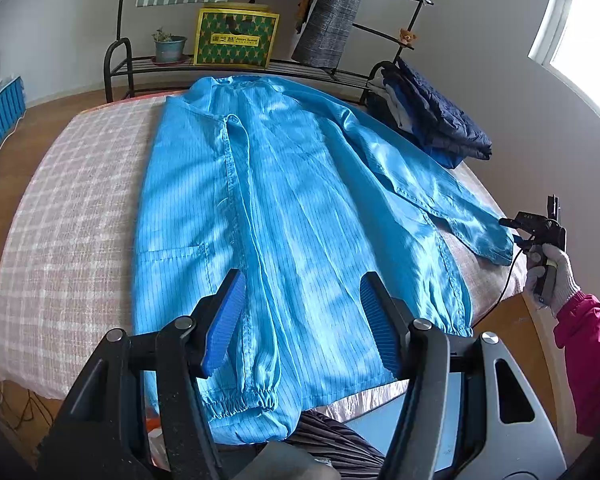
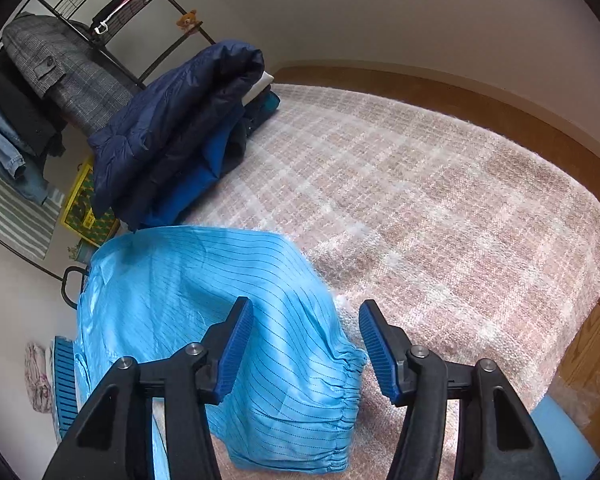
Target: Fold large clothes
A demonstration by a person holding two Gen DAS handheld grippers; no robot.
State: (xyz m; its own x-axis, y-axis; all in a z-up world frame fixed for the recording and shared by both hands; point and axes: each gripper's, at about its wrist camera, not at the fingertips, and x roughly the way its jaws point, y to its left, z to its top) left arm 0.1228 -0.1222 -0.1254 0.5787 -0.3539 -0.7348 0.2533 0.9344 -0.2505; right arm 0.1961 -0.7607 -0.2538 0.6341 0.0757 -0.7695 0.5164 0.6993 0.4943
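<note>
A large light-blue pinstriped coat (image 1: 284, 184) lies spread flat on a bed, collar at the far end, hem and one elastic cuff (image 1: 240, 400) at the near edge. My left gripper (image 1: 303, 280) hovers open above the coat's lower part with nothing between its blue pads. The coat's right sleeve (image 1: 472, 224) stretches out sideways. My right gripper (image 1: 512, 228), held by a gloved hand (image 1: 556, 272), is at that sleeve's end. In the right wrist view the right gripper (image 2: 306, 306) stands open just over the sleeve's gathered cuff (image 2: 300, 380), its pads not pressing on it.
A pink-and-white checked blanket (image 2: 440, 200) covers the bed. A stack of folded dark-blue clothes (image 1: 432, 120) sits at the far right corner. Behind the bed, a black metal rack (image 1: 236, 66) holds a yellow bag (image 1: 236, 38), a plant pot and hanging clothes. Wooden floor surrounds the bed.
</note>
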